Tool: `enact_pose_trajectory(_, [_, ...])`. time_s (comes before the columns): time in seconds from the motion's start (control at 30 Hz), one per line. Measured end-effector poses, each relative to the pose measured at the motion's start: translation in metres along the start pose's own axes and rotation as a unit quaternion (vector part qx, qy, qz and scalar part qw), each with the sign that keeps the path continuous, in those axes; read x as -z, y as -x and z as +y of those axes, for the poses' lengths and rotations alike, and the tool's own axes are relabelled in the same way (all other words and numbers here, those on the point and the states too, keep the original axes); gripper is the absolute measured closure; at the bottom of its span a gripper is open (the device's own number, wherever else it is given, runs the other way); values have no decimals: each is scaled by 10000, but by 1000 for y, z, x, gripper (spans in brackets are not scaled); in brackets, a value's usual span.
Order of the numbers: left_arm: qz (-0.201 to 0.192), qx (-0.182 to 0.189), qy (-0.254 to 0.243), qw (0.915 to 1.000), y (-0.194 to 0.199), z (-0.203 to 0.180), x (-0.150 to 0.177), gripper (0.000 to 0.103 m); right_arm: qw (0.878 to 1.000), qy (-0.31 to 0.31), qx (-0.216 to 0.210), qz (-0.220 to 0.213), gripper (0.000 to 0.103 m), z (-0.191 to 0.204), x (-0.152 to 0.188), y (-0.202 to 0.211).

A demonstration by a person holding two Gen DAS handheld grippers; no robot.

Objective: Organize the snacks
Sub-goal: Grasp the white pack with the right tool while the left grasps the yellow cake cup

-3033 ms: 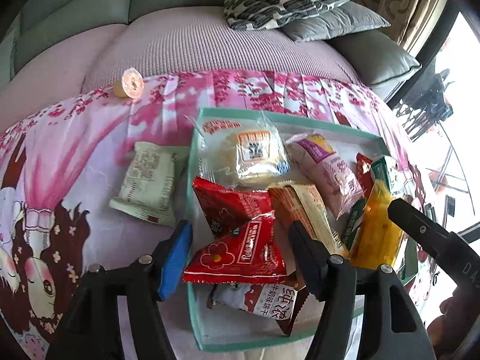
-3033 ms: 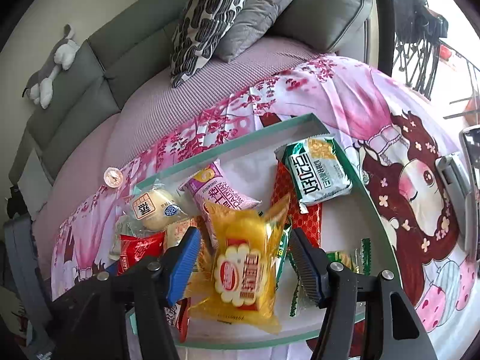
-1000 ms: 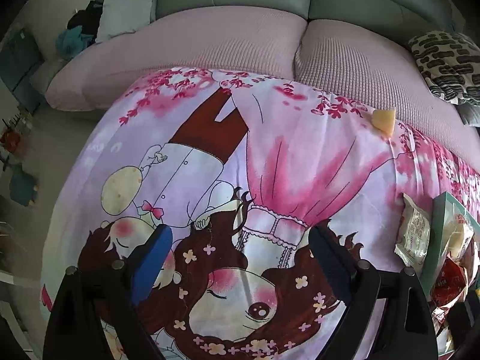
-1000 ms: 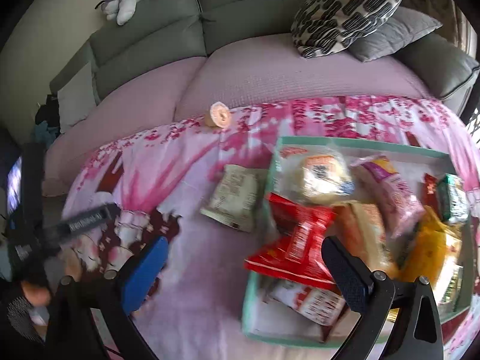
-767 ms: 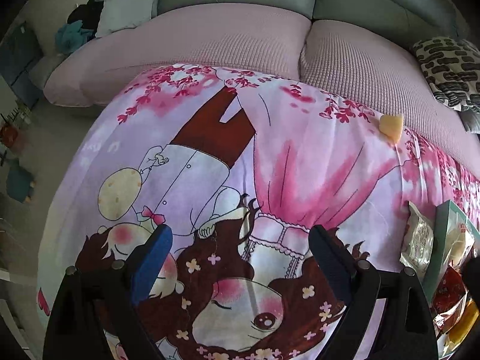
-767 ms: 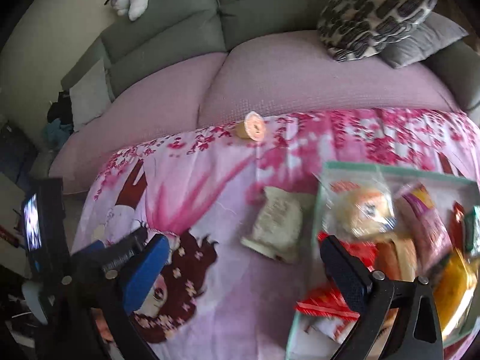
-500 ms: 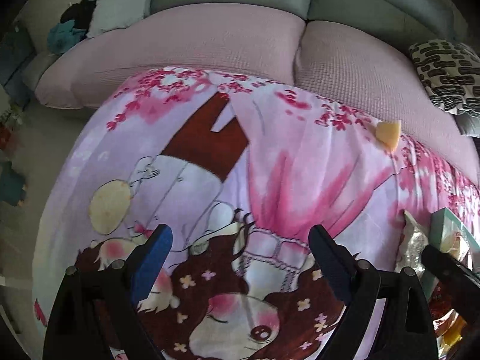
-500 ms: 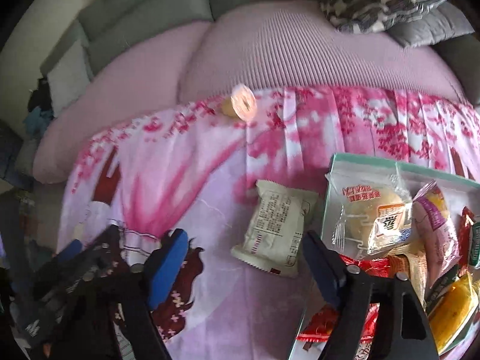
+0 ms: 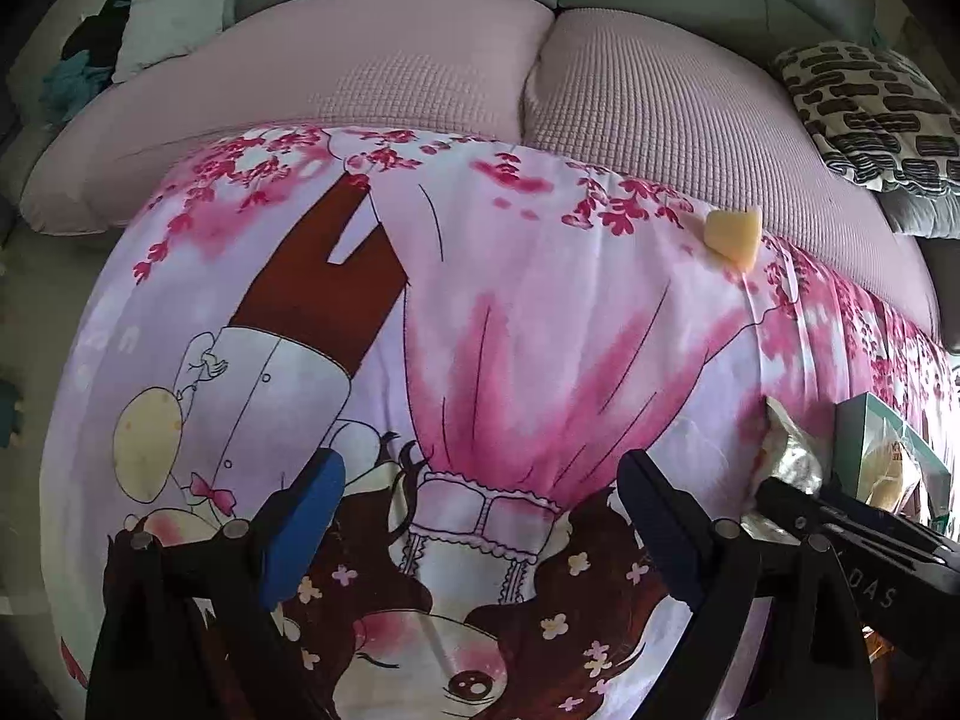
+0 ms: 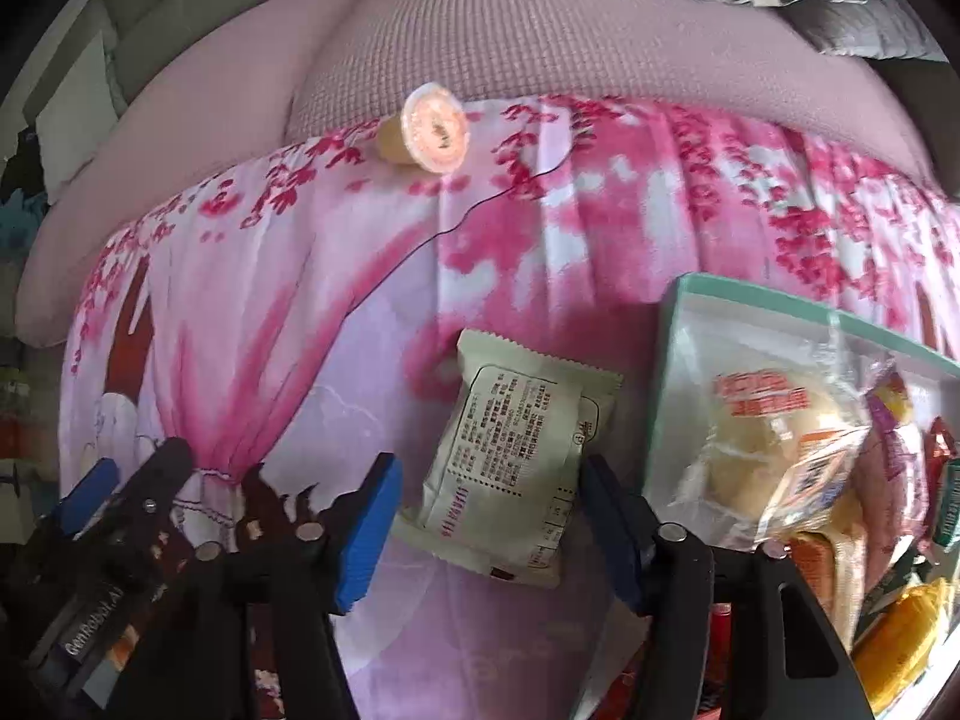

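Observation:
A pale green snack packet (image 10: 510, 456) lies flat on the pink printed blanket (image 10: 300, 312), just left of the teal tray (image 10: 750, 294). My right gripper (image 10: 489, 516) points down over it and its jaws are closing, with the packet between the blue pads; the pads (image 10: 366, 528) stand at its side edges and the packet looks uncrushed. The tray holds a wrapped bun (image 10: 774, 450) and several other packets. My left gripper (image 9: 480, 516) hangs open over bare blanket (image 9: 510, 330) with nothing between its fingers. In the left wrist view, the right gripper's finger (image 9: 840, 534) partly hides the packet (image 9: 786, 456).
A small jelly cup (image 10: 432, 132) lies on its side at the blanket's far edge, also in the left wrist view (image 9: 732, 237). A pink sofa cushion (image 9: 420, 72) lies beyond, with a patterned pillow (image 9: 870, 102) at the right. The left gripper's body (image 10: 120, 510) is close beside my right one.
My right gripper swung left off the tray and came down over the pale green packet, its jaws narrowing around it. The left gripper drifted slightly; the right gripper's finger entered its view.

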State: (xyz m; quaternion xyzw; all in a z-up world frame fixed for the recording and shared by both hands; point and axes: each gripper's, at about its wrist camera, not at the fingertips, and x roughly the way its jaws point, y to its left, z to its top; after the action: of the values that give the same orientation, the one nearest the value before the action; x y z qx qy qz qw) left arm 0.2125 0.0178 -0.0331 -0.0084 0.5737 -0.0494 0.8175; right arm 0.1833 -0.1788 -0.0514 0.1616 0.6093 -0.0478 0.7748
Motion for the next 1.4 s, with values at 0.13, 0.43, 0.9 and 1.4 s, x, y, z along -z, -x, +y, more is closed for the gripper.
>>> enact_pose_trajectory(0.13, [32, -31, -65, 10000, -1, 0, -2, 11, 10000, -32, 44, 10, 45, 2, -3, -9])
enact_pose_trajectory(0.43, [531, 392, -37, 9978, -19, -4, -15, 11, 9989, 318, 326, -70, 47, 24, -16, -18])
enact_pose_trajectory(0.9, [636, 553, -597, 9946, -30, -43, -75, 11, 9964, 525, 449, -498, 48, 17, -70, 18])
enact_pose_trajectory(1.4, [335, 1009, -973, 9896, -60, -113, -134, 11, 9953, 394, 596, -651, 48, -40, -109, 32])
